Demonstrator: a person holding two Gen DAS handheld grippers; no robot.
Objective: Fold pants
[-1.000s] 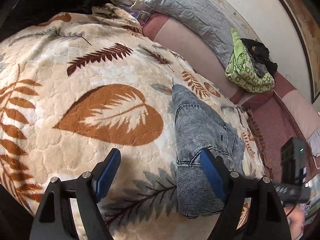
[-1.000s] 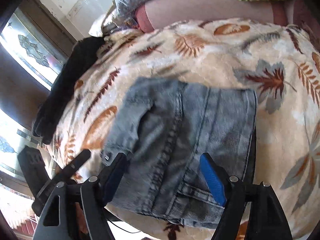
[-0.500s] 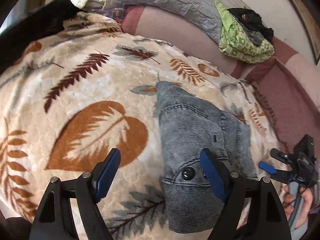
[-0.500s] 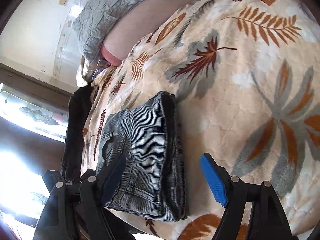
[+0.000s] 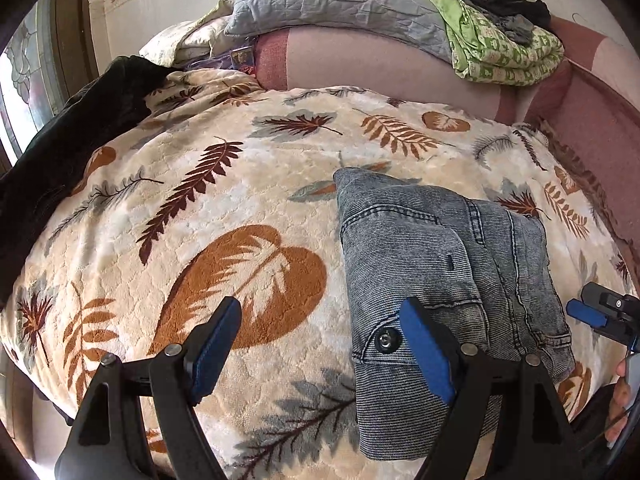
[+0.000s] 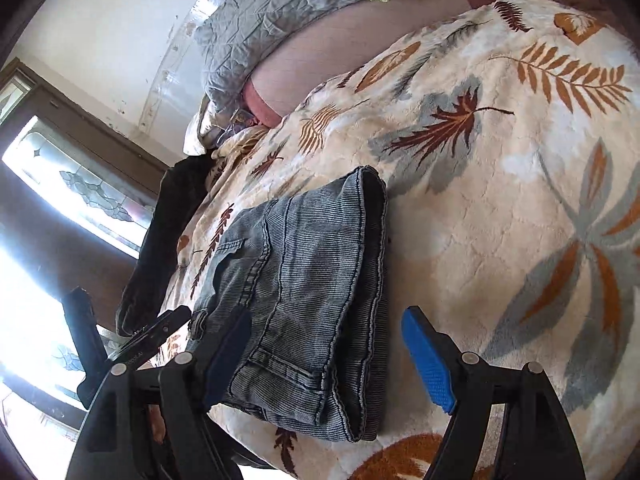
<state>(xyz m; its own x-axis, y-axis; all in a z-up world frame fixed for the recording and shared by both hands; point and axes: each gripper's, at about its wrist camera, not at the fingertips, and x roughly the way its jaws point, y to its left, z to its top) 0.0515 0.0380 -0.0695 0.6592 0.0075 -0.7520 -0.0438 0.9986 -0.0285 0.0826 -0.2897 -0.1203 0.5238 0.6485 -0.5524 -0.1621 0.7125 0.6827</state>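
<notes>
Pants [image 5: 436, 248] folded, clear of fingers [image 5: 428, 344]

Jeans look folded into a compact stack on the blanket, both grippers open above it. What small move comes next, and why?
Probably draw both grippers back and leave it. The folded jeans lie as a tidy layered rectangle on the leaf-print blanket, waistband button showing. The left gripper and the right gripper stand open, holding no cloth. At most, the loose waistband corner could be pressed flat.

We see ribbed, faded denim pants [image 5: 432, 248] with a glossy metal button [image 5: 386, 340]. They lie on a plush fleece blanket [image 5: 240, 208].
</notes>
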